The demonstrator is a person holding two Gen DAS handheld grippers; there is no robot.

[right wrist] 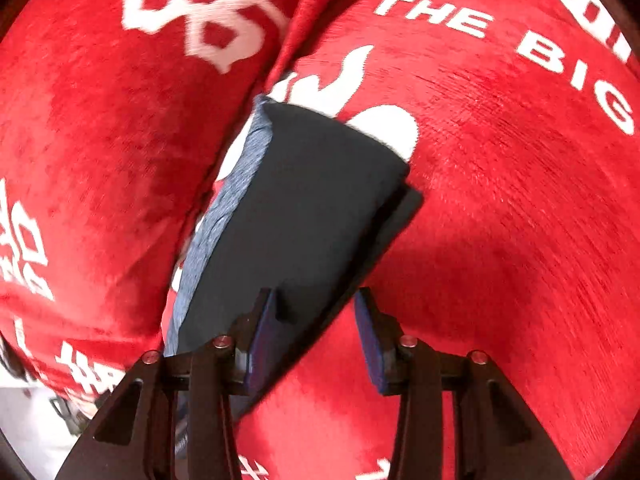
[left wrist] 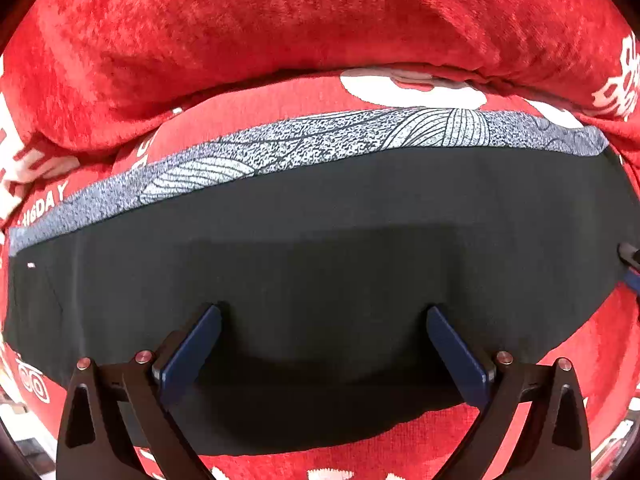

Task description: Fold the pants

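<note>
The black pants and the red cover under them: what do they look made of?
Black pants: looks like a smooth matte knit or woven cloth, no sheen; the grey patterned band looks speckled, printed. Red cover: plush, velvety pile, brushed streaks showing.

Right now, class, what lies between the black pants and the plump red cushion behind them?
In the left wrist view, a grey patterned cloth shows along the far edge of the black pants, then a strip of red cover before the red cushion.
</note>
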